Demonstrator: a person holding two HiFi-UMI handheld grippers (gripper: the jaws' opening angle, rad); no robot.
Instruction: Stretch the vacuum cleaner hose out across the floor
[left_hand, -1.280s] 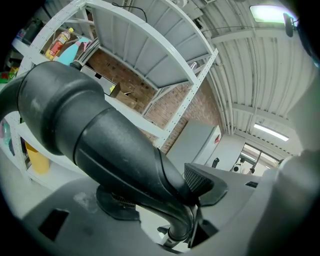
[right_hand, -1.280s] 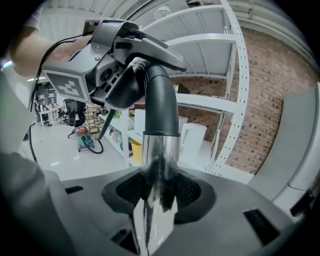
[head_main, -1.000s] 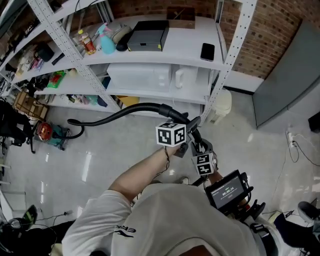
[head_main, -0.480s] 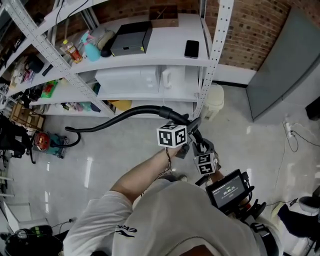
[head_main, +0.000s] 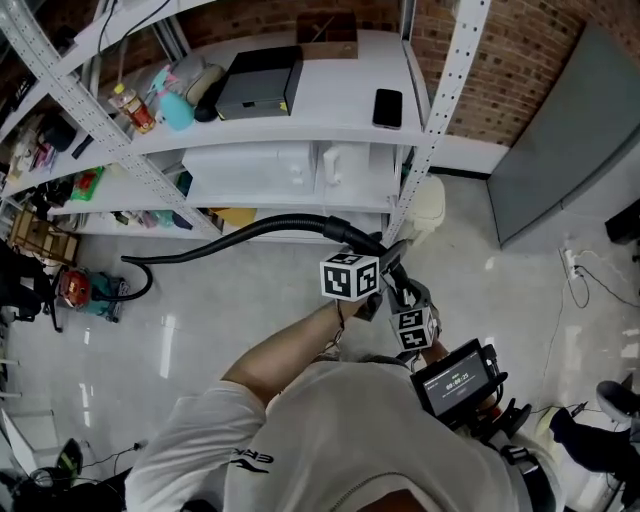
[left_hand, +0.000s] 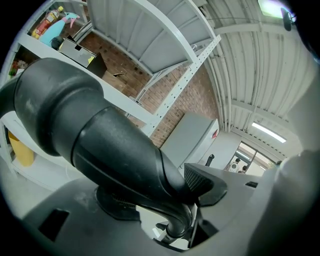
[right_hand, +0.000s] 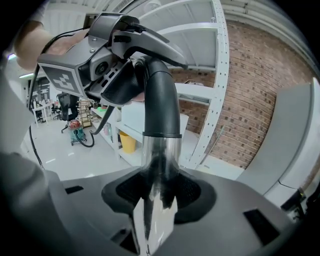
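while the left gripper (left_hand: 165, 196) clamps the black handle (left_hand: 100, 145) and the right gripper (right_hand: 157, 196) the chrome tube (right_hand: 159, 150), the hose (head_main: 240, 232) runs toward nine o'clock. it lies flatter than before, reaching the vacuum cleaner (head_main: 80, 290).

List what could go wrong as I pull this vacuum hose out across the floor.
1. The hose loops back into the vacuum cleaner by the shelving; more pull may drag or tip it instead of straightening the hose.
2. The right tool is clamped on the smooth chrome tube, which could slip through; the left tool on the black handle looks firmer.
3. The hose runs close along the shelving's front and might snag there.
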